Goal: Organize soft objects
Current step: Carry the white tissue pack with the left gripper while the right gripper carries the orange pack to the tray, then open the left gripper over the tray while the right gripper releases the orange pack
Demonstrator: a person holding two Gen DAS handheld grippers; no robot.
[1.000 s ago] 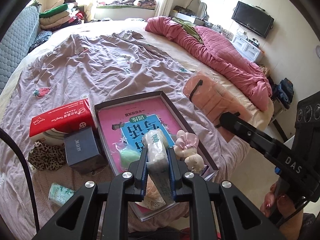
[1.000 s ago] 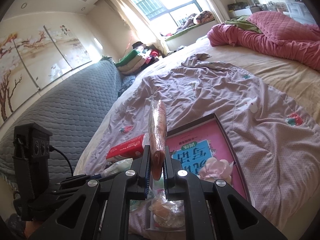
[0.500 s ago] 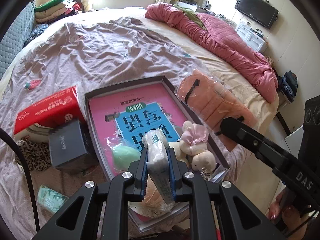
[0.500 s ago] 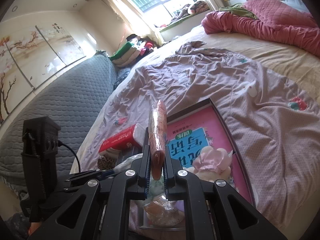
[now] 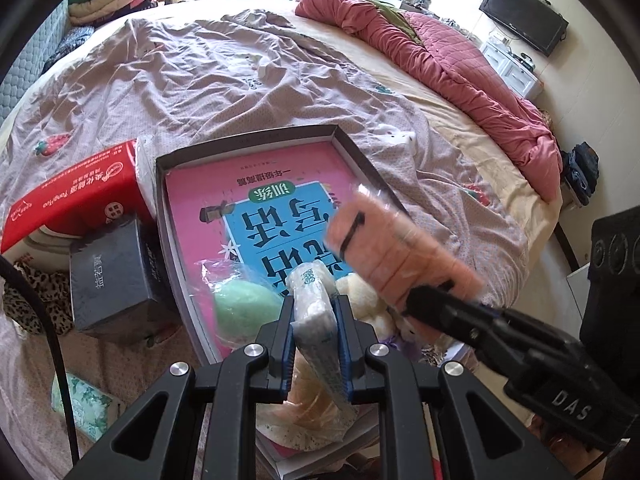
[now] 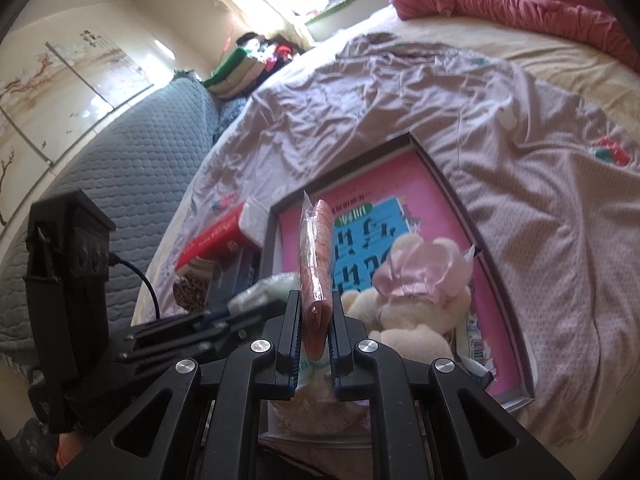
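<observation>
Your left gripper (image 5: 314,332) pinches a white tissue pack (image 5: 314,304); your right gripper (image 6: 316,334) pinches a bagged orange cloth (image 6: 317,256), jaws easing apart w/ the bag between them. Both hang over the near end of the shallow box (image 5: 248,140) w/ a pink book (image 5: 256,192), a cream plush toy (image 6: 412,304) & a green pouch (image 5: 246,308). Box sits on a wrinkled lilac sheet (image 5: 192,76). Left: red tissue box (image 5: 76,196), dark box (image 5: 112,280). Far right: pink quilt (image 5: 460,64), TV (image 5: 522,14).
</observation>
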